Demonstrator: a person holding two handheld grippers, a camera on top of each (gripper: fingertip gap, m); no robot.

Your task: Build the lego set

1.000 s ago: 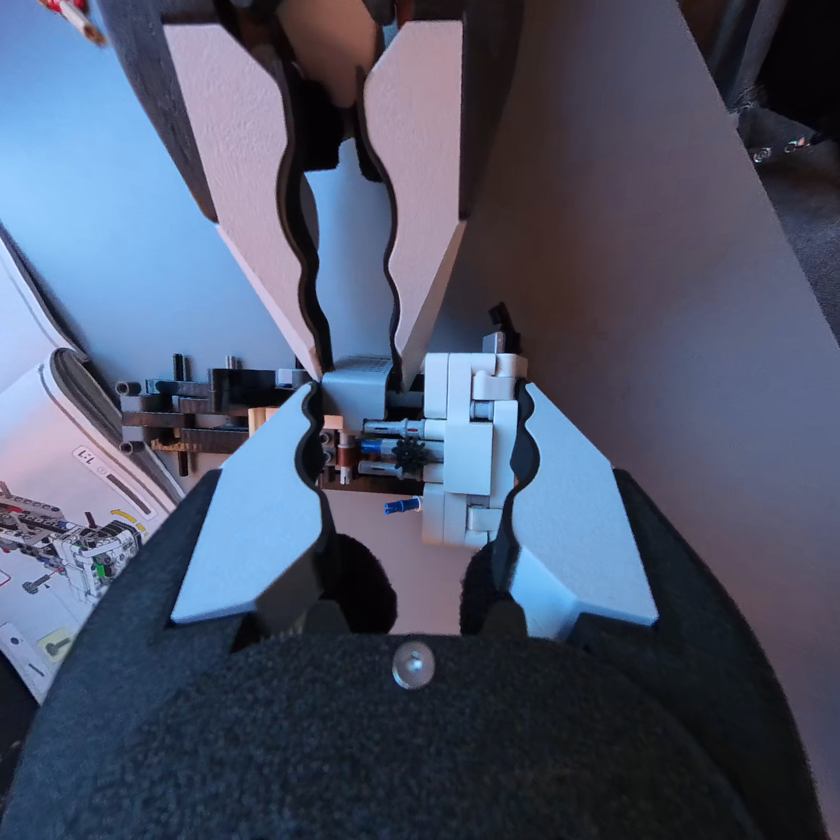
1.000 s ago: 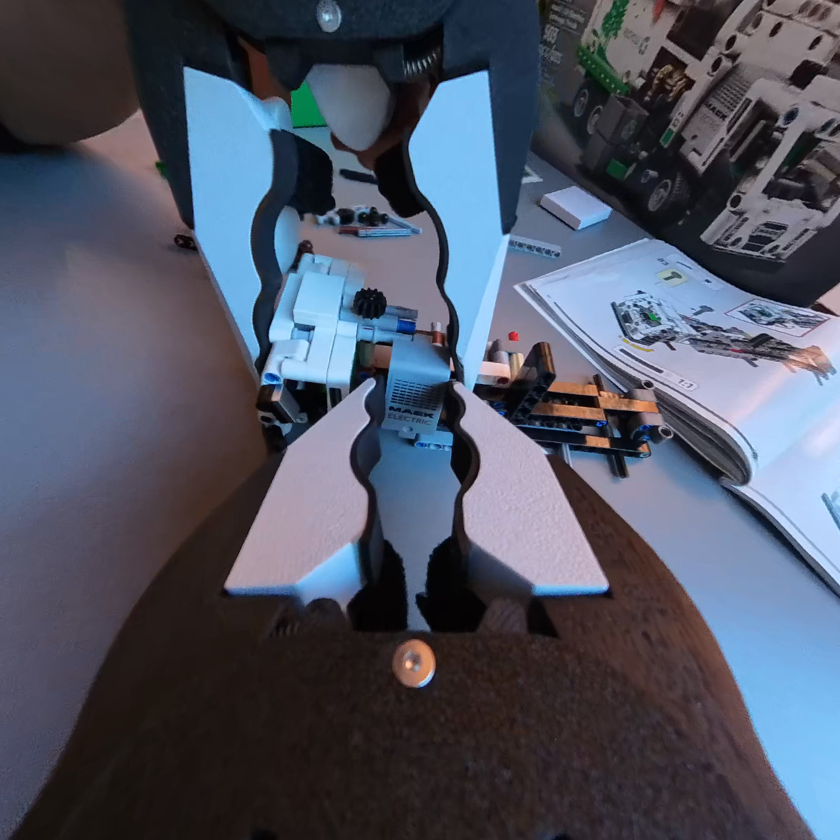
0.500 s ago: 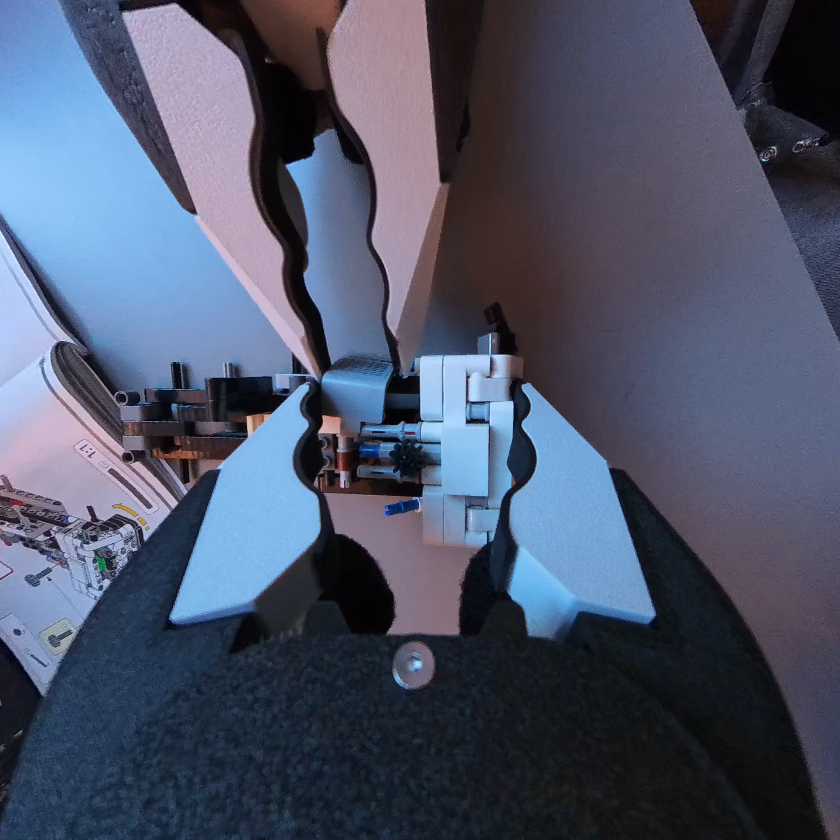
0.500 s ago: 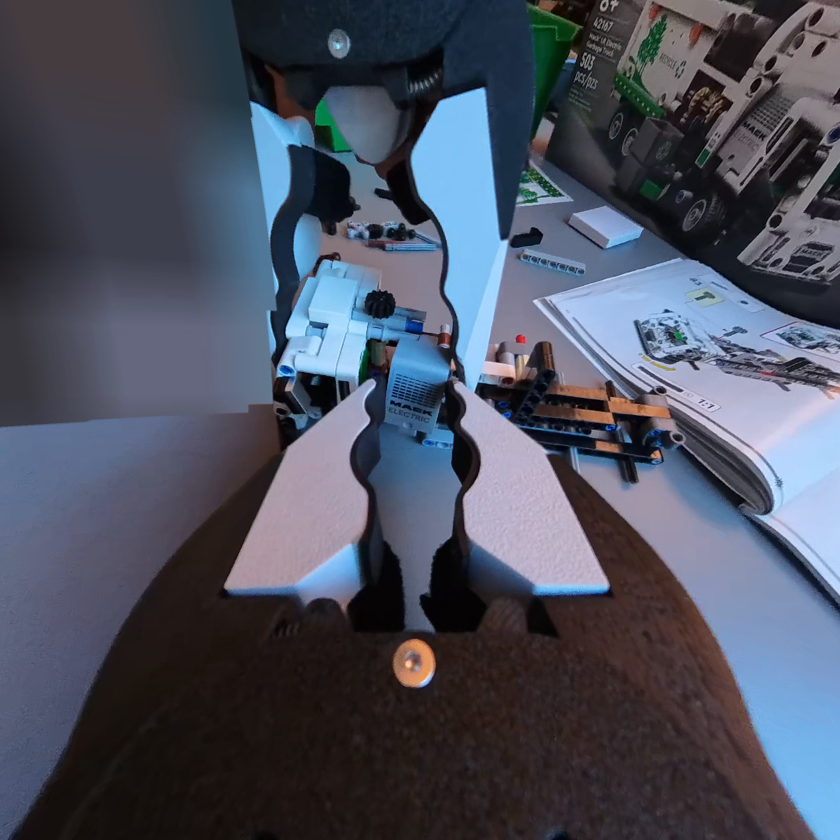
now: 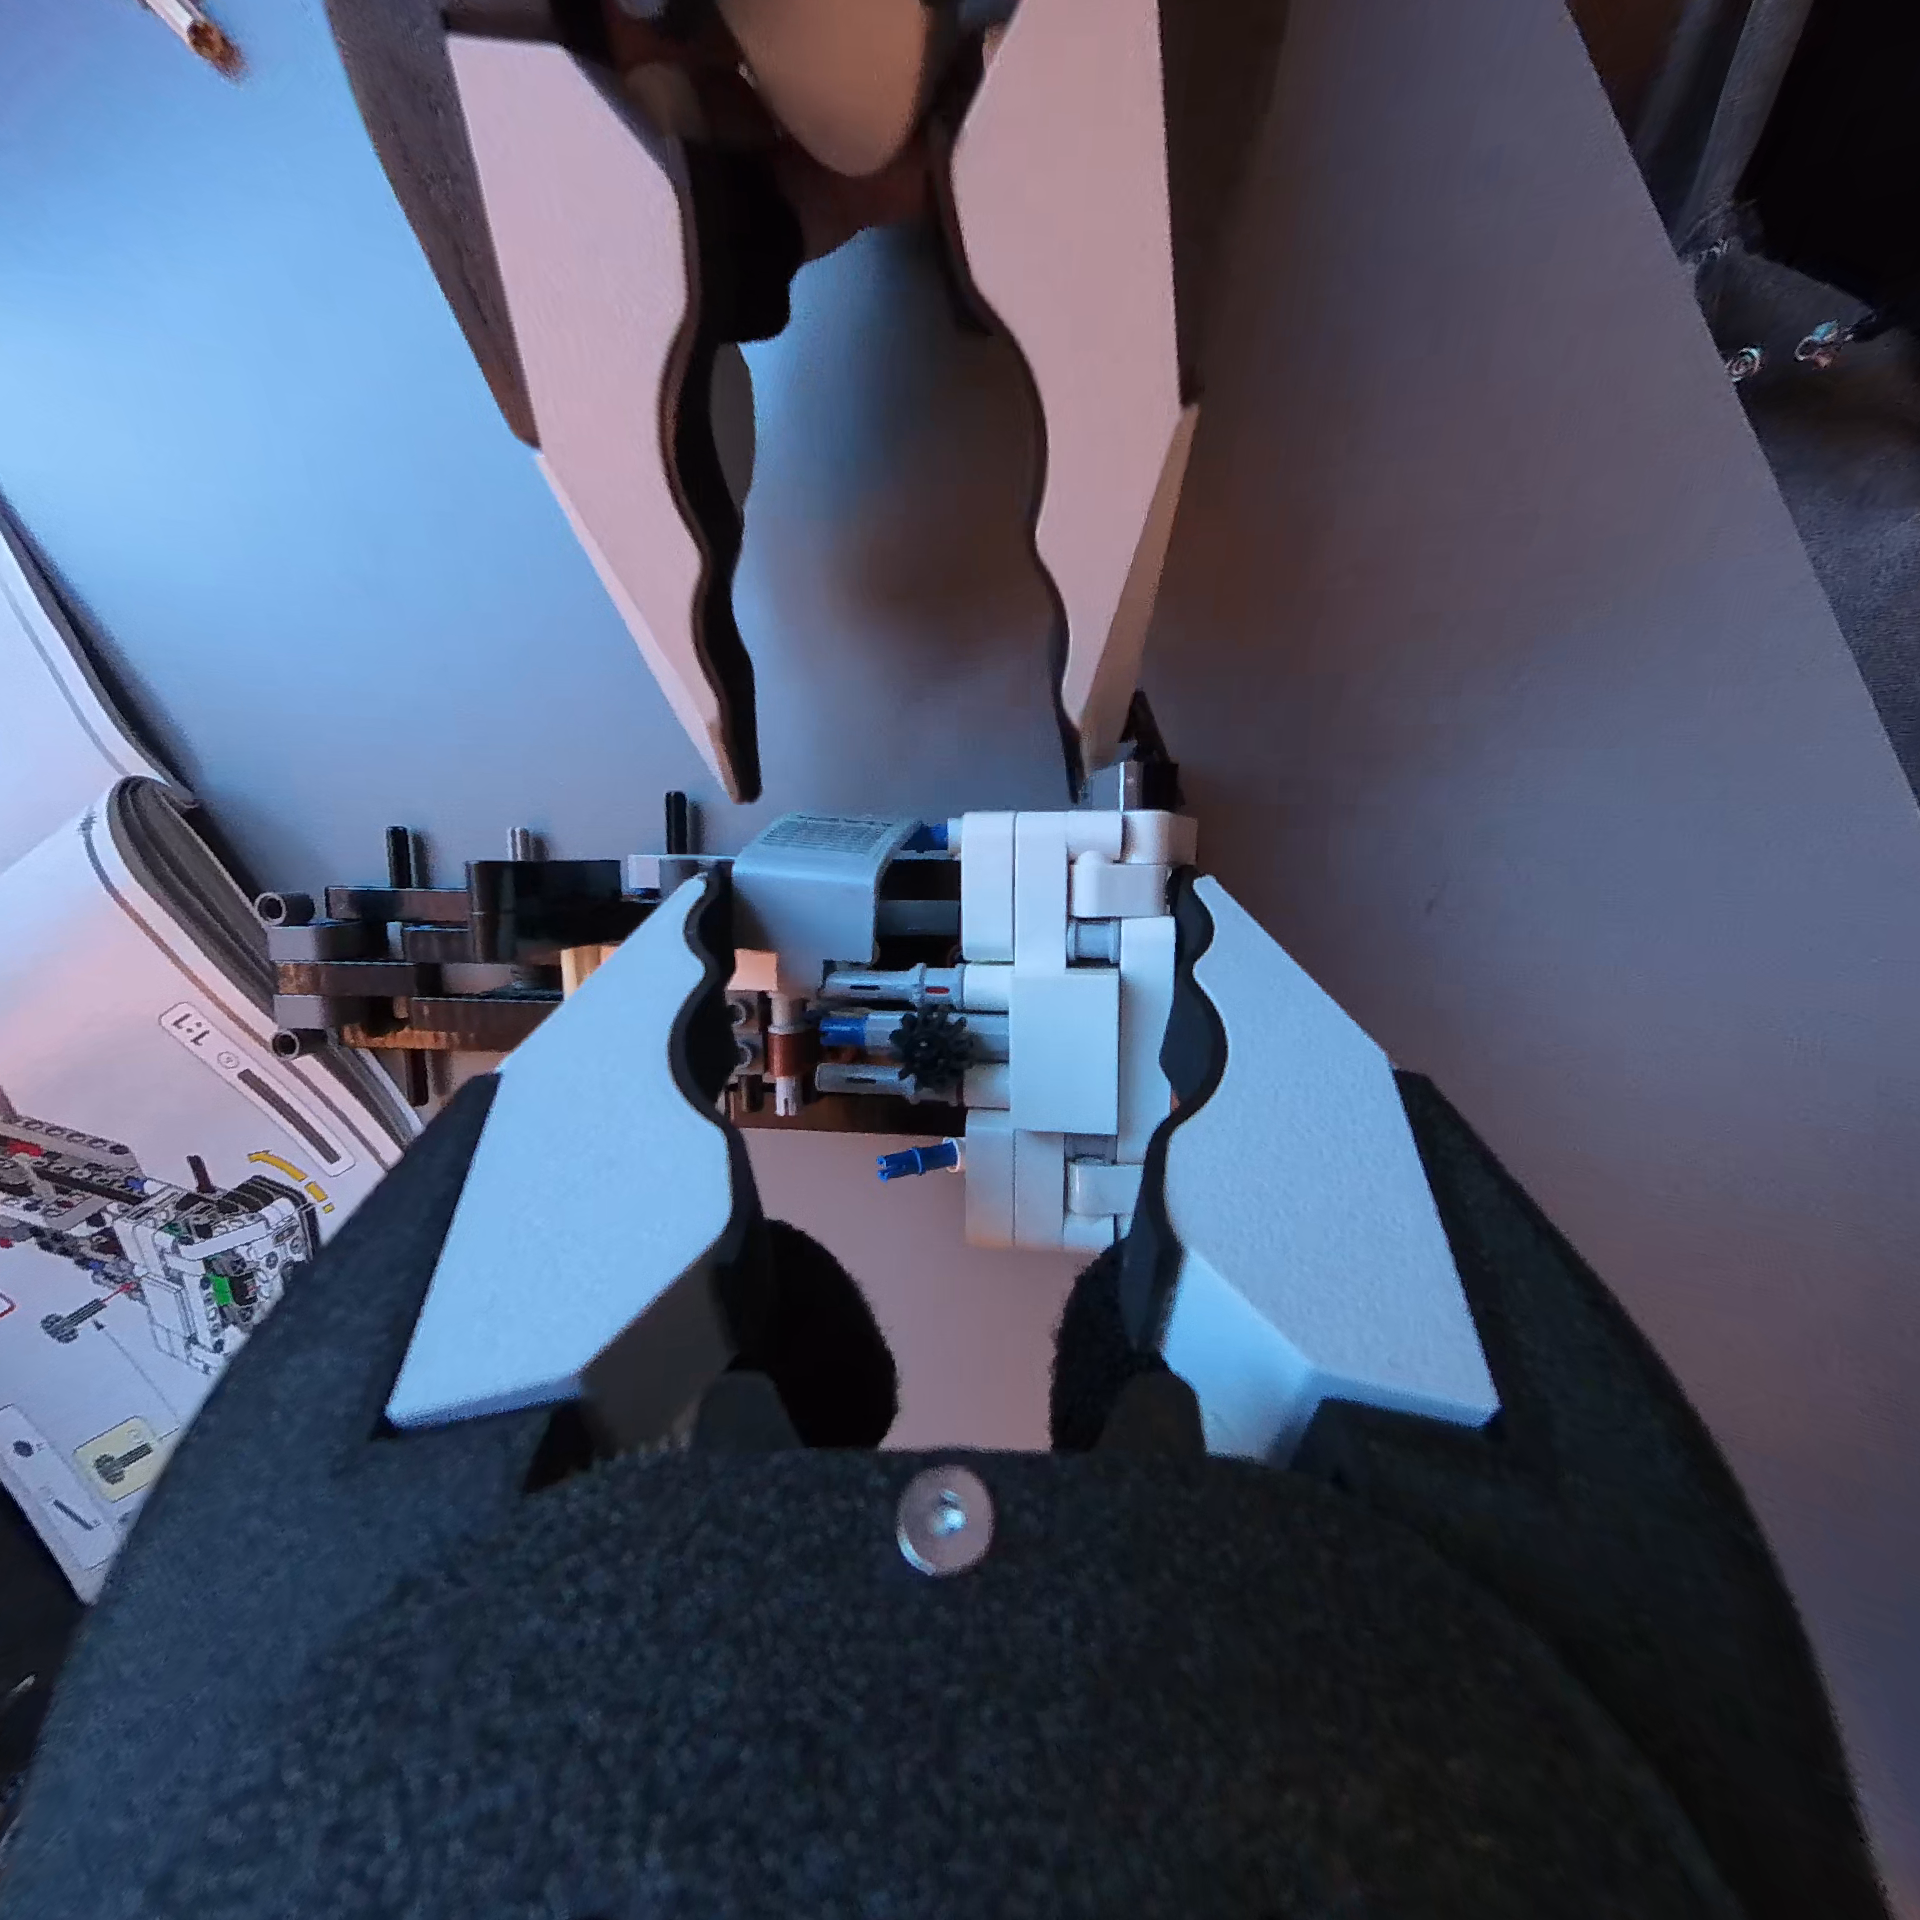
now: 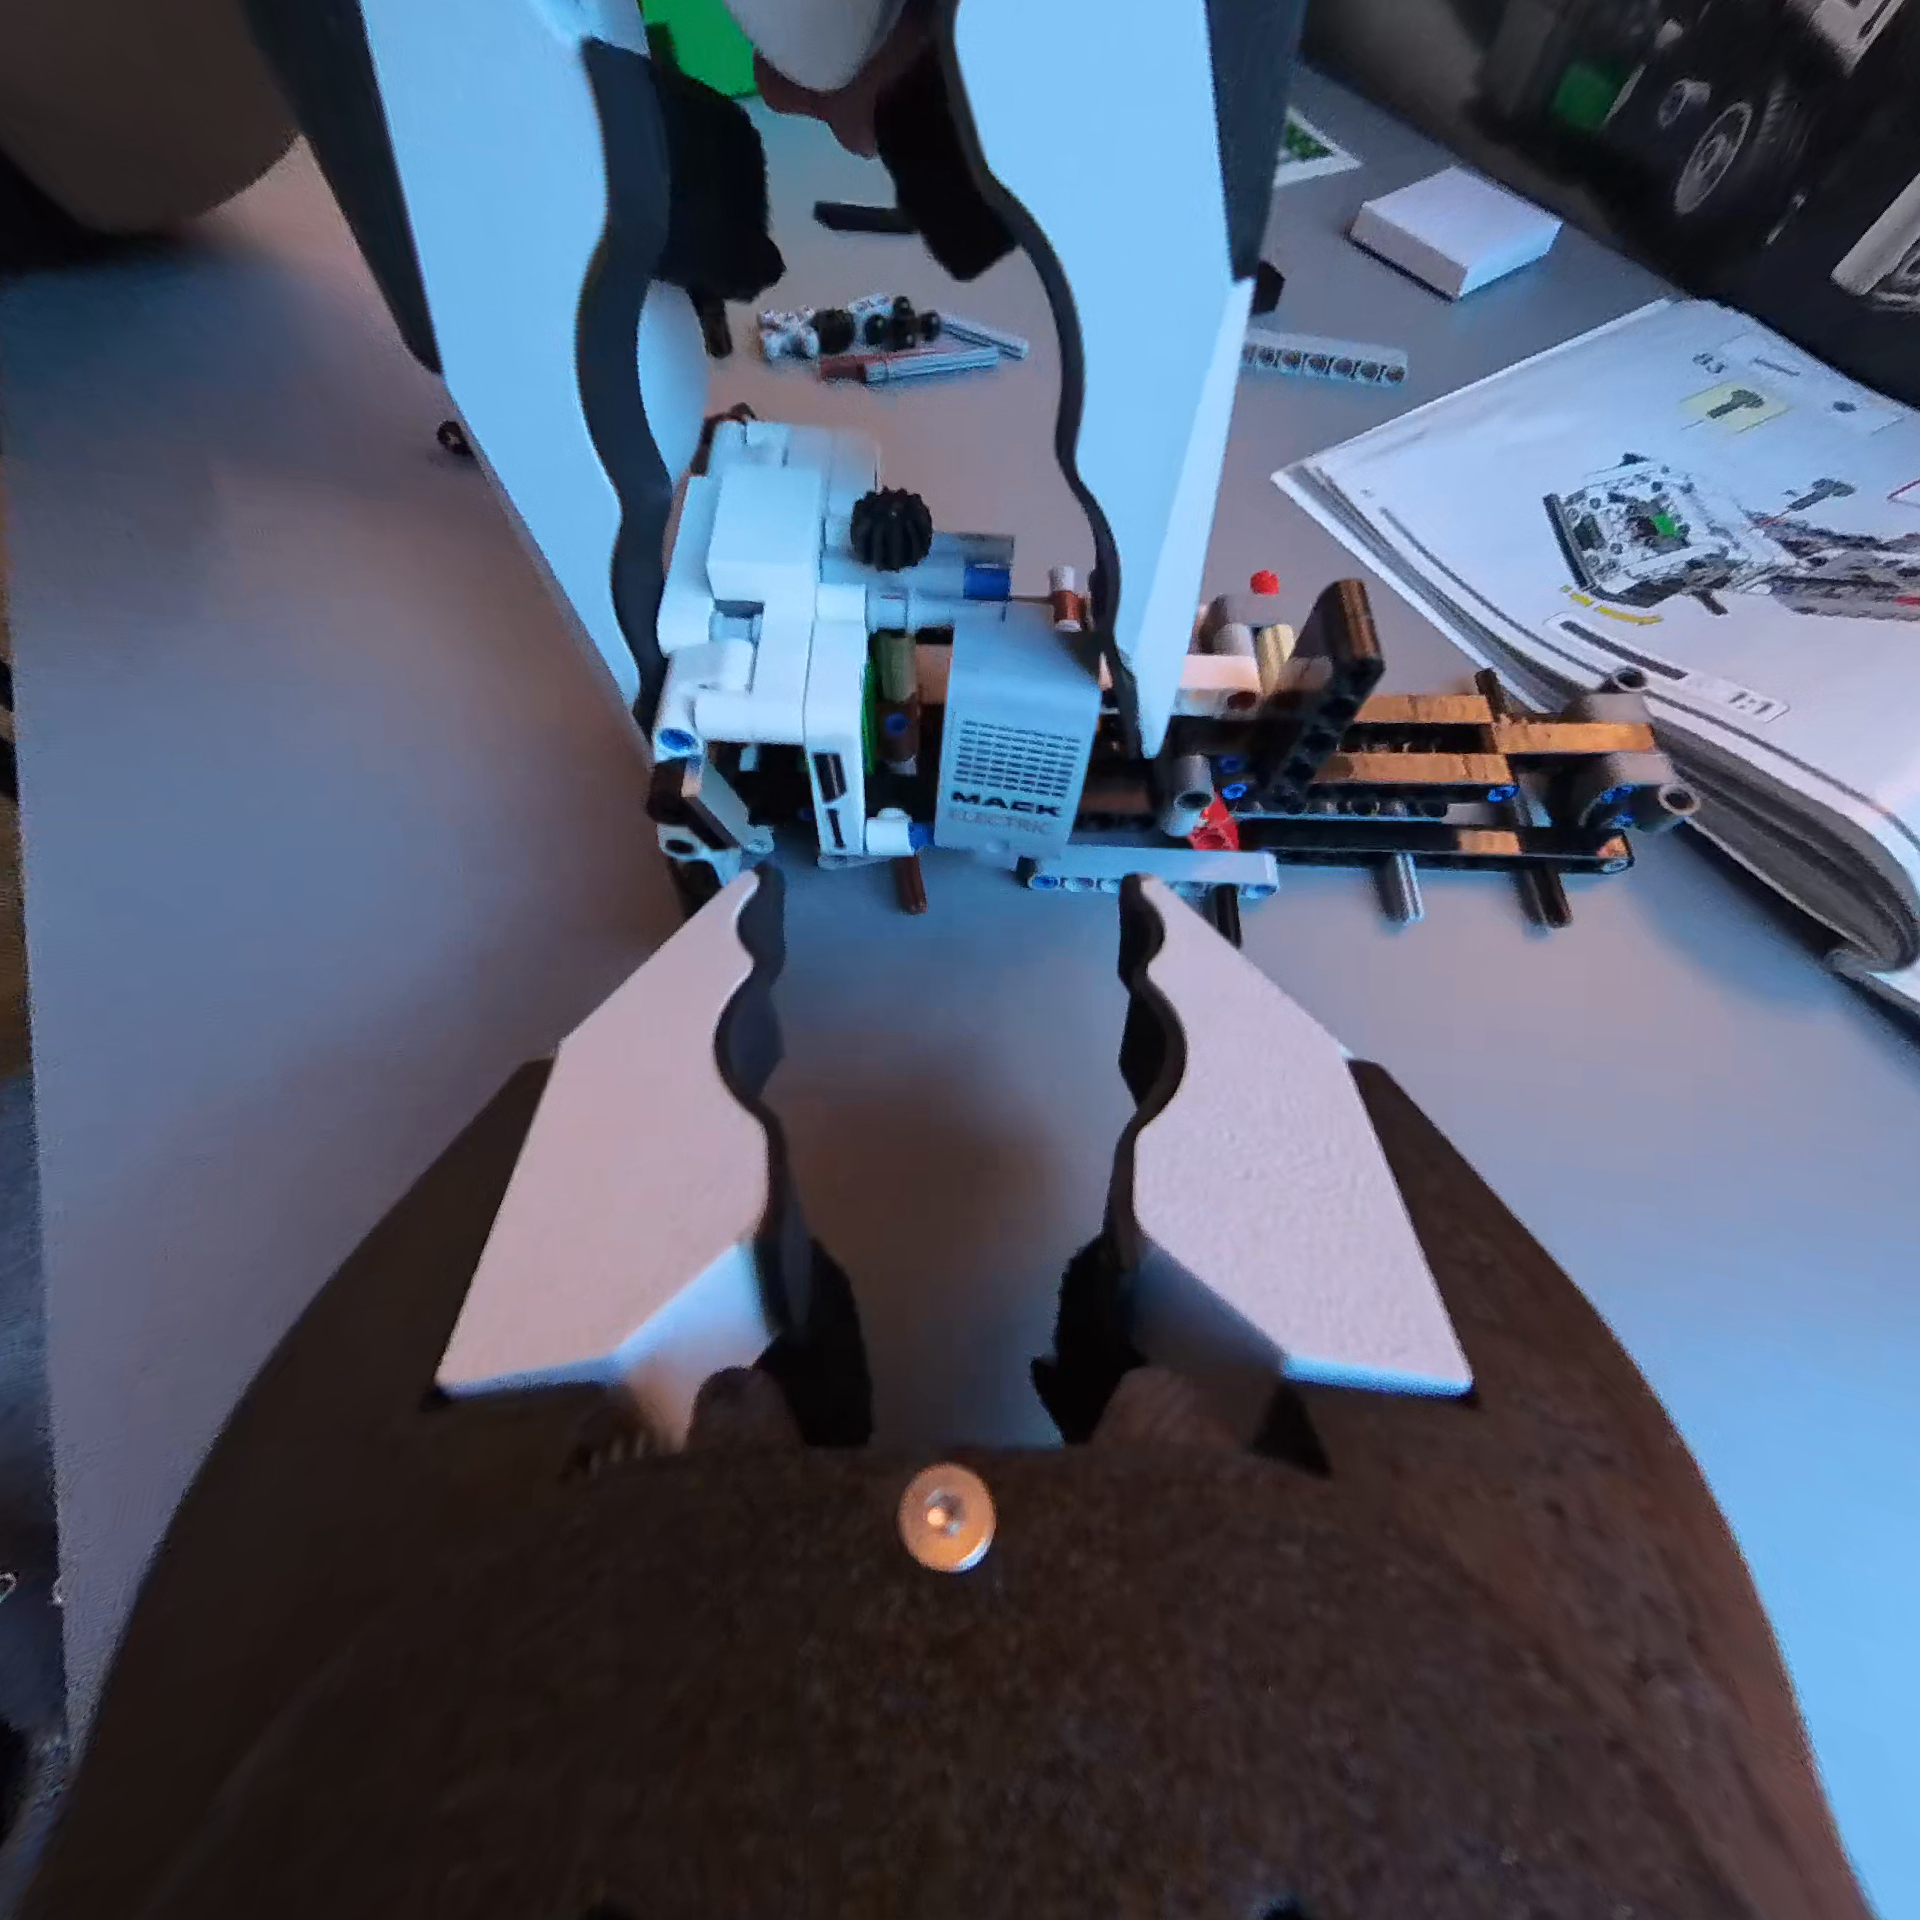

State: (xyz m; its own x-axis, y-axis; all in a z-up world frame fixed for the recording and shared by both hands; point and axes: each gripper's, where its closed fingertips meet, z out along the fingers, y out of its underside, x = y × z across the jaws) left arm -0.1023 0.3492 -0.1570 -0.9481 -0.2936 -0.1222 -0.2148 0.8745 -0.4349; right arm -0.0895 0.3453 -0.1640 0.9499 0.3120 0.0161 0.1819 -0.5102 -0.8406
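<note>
The lego truck model stands on the table, with a white cab, a black gear on top, a grey grille block and a long black chassis. My left gripper is shut on the model: one finger is on the cab's front, the other behind the grey block. It reaches down from the top of the right wrist view. My right gripper is open and empty, just short of the grey block. It shows opposite in the left wrist view.
The open instruction booklet lies right of the chassis and also shows in the left wrist view. Loose small pieces, a grey beam and a white block lie behind the model. The set's box stands at the back right.
My right gripper was shut on the grey grille block; it has opened and drawn back a little from the model. The left gripper keeps its hold.
</note>
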